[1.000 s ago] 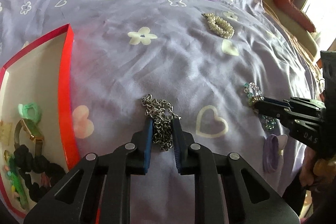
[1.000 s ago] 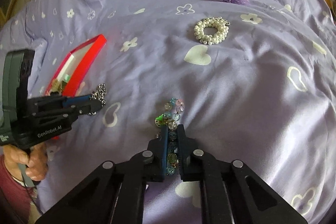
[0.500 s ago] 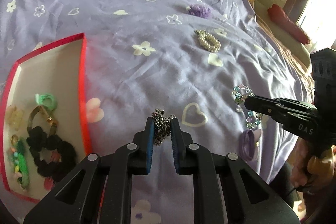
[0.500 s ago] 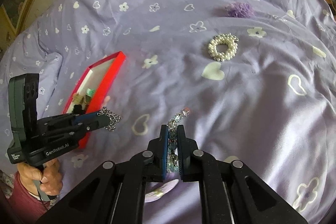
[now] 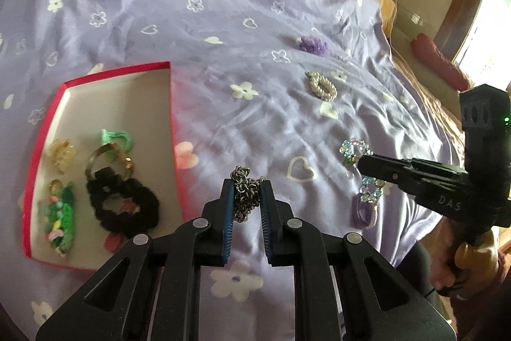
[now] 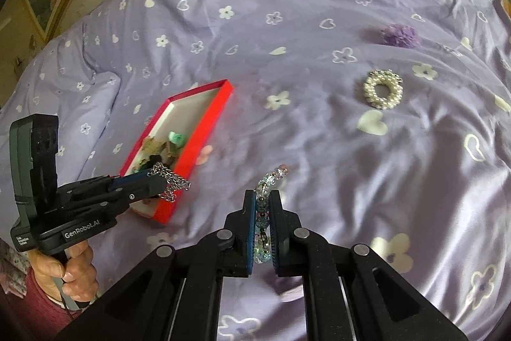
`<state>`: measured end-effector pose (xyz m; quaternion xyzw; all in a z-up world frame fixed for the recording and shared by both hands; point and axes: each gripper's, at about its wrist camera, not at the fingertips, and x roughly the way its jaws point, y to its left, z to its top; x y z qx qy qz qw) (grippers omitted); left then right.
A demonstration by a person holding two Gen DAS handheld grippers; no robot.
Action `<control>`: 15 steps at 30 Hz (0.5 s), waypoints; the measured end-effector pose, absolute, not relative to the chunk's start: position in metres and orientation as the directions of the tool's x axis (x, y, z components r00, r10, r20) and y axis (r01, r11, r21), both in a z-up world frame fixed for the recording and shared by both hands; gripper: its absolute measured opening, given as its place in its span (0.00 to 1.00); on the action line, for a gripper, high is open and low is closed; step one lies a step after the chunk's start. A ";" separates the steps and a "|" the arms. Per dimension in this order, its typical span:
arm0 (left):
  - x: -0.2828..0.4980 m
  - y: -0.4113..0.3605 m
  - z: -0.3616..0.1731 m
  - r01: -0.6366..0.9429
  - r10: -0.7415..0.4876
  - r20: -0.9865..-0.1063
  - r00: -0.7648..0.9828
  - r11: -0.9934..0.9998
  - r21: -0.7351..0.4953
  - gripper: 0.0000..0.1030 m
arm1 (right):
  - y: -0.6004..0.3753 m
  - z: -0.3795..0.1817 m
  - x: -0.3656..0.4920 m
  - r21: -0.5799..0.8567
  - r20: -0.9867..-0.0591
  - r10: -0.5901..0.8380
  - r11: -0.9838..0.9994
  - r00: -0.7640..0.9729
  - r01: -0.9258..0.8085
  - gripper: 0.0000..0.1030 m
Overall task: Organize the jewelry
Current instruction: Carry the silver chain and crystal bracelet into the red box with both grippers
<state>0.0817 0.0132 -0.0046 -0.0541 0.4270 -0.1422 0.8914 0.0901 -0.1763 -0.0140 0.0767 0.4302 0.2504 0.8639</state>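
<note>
Left tool (image 5: pixel 245 185) clamps silver chain (image 5: pixel 244 192); right tool (image 6: pixel 262 199) clamps bead bracelet (image 6: pixel 263 206) (both lifted).

We see soft daylight across both views, brightest at the window (image 5: pixel 485 31) in the upper right of the left wrist view, where the panes blow out to white. The purple bedsheet (image 5: pixel 223 21) carries a satin sheen along its creases, with pale glare patches, and the folds cast gentle shadows. Near the red box (image 5: pixel 172 117) the sheet picks up a reddish tint, and the box's edge looks smeared by motion blur. Both fisheye frames bow strongly, with dark vignetted corners. In the right wrist view the beaded bracelet (image 6: pixel 263 213) looks soft and slightly blurred, and the sheet beneath the black fingers lies in shadow.
</note>
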 end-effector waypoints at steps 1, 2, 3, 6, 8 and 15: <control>0.079 0.016 -0.003 0.203 -0.298 -0.742 0.600 0.954 -0.219 0.13 | -0.174 -0.013 0.089 0.348 -0.704 0.501 0.861 0.503 -0.371 0.07; 0.077 0.019 -0.001 0.198 -0.296 -0.739 0.605 0.955 -0.221 0.13 | -0.170 -0.012 0.088 0.349 -0.702 0.507 0.857 0.501 -0.378 0.07; 0.075 0.023 0.001 0.192 -0.295 -0.736 0.609 0.956 -0.224 0.13 | -0.167 -0.010 0.087 0.351 -0.700 0.513 0.853 0.498 -0.386 0.07; 0.068 0.033 0.004 0.172 -0.286 -0.730 0.620 0.958 -0.229 0.13 | -0.157 -0.007 0.085 0.351 -0.696 0.523 0.845 0.492 -0.403 0.07; 0.064 0.041 0.004 0.154 -0.276 -0.728 0.628 0.961 -0.231 0.13 | -0.150 -0.005 0.084 0.351 -0.692 0.532 0.839 0.487 -0.416 0.07; 0.051 0.070 0.007 0.093 -0.246 -0.719 0.650 0.965 -0.246 0.13 | -0.125 0.003 0.079 0.356 -0.682 0.562 0.814 0.468 -0.459 0.07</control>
